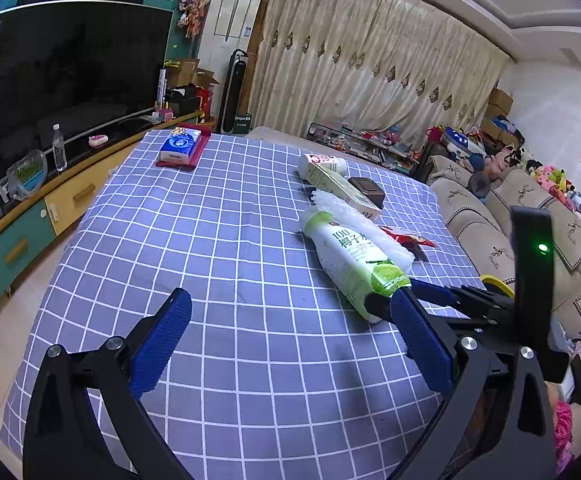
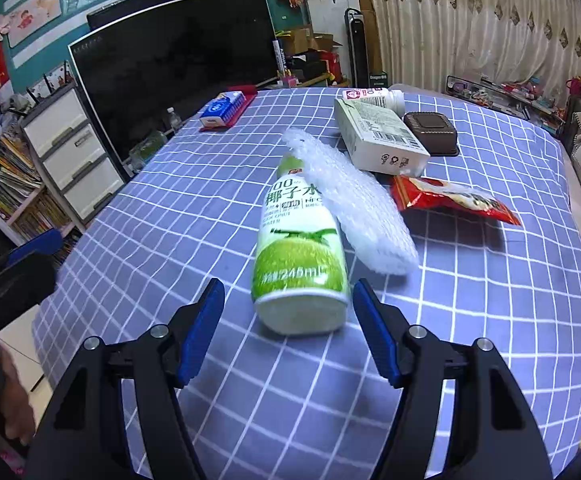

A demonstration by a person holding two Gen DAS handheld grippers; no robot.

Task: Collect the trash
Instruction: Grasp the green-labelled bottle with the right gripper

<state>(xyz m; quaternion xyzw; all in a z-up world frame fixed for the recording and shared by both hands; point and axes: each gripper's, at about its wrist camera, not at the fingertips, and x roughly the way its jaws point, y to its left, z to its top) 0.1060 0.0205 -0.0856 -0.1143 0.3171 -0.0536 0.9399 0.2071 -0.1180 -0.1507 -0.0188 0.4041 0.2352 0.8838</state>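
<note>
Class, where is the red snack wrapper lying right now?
In the right wrist view the red wrapper lies flat on the checked cloth, right of the bubble wrap and just in front of the white carton.

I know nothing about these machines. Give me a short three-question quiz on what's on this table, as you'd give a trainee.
1. True or false: the right tongs are clamped shut on the green coconut water bottle.
2. Which item lies nearest the red snack wrapper? A) blue tissue pack B) bubble wrap C) brown dish
3. Fill in: the bottle is lying on its ____ on the checked cloth.

Key
1. False: the tongs are open, one finger on each side of the bottle's base, not pressing it.
2. B
3. side
</note>
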